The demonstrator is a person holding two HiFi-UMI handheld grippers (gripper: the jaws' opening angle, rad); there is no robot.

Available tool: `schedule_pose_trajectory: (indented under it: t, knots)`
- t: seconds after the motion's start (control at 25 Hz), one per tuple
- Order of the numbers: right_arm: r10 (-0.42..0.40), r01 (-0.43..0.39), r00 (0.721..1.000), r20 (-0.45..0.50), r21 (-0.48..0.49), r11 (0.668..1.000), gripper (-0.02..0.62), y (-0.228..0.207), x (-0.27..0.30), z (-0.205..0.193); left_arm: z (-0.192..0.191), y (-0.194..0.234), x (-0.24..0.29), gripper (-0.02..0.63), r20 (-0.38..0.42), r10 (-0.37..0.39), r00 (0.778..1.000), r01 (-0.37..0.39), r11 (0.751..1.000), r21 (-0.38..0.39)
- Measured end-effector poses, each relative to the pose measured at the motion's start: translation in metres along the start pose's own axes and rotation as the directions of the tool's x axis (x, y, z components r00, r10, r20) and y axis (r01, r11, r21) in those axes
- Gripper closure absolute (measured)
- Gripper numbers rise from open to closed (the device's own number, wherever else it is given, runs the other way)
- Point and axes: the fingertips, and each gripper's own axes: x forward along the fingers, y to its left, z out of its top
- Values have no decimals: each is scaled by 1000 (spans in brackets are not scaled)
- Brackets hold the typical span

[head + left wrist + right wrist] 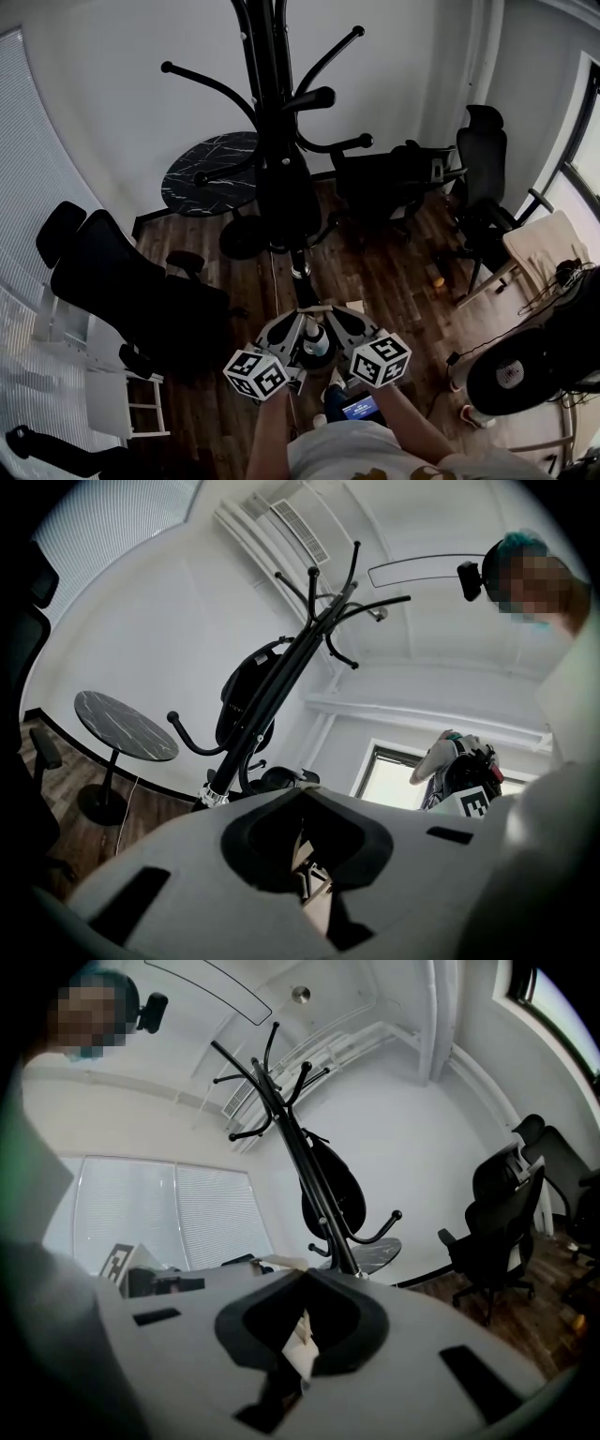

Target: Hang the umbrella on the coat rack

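Observation:
The black coat rack (272, 112) stands straight ahead, its curved hooks spreading from the pole (281, 682) (300, 1157). A black oval bundle (284, 192) (246, 694) (336, 1190) hangs against the pole; I cannot tell whether it is the umbrella. My left gripper (286, 328) (305, 794) and right gripper (342, 323) (305, 1274) are held side by side low in front of the rack's foot, well below the hooks. On both, the grey jaws meet, and I see nothing held between them.
A round black marble table (211, 173) (125, 726) stands behind the rack on the left. Black office chairs sit at the left (122, 281) and at the right (483, 178) (497, 1232). Window blinds (28, 141) line the left wall. The floor is dark wood.

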Motion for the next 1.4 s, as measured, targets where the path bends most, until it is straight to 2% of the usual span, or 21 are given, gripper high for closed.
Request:
schedule_pose_trajectory:
  t: [0.64,1.4]
  knots:
    - [-9,10,999,-40,29,1000,580,-23,22,1,-2,24,23,586,-23,9,1000,-10,1000,-11]
    - [-22,27,993,-118,44,999,580,-45,39,-23,-26,46,34,586,-78,36,996,-40,998,-49]
